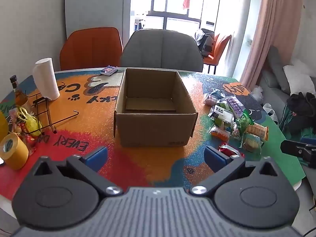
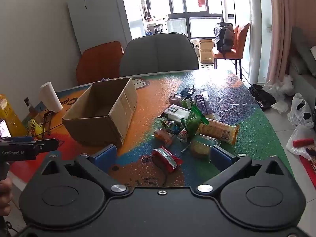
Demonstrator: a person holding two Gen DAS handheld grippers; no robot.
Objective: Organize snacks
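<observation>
On the colourful surface [image 1: 83, 116] an open cardboard box [image 1: 155, 108] stands empty, its flaps down and only a loose card sheet on its floor. To its right lies the pile of snacks [image 2: 195, 122], well apart from the box: green bags, a white packet, a purple packet, a long tan biscuit sleeve [image 2: 218, 131], all overlapping. A red-and-silver wrapped bar [image 2: 166, 158] lies alone at the near edge of the pile.

Both tools are empty. The left gripper [image 1: 156, 157] hangs wide open in front of the box, facing its near wall. The right gripper [image 2: 165, 156] is also spread wide, with the red bar lying between its blue pads [image 2: 105, 154] but below them, not yet touched.

Judging from this, the sorting has not begun. The likeliest slip is with the red bar: it lies flat and its foil looks slick, so a closing grip may skate over it or catch only a crimped end. Reaching deeper into the heap risks dragging neighbours along, since the packets rest on one another. The light box may slide if bumped
</observation>
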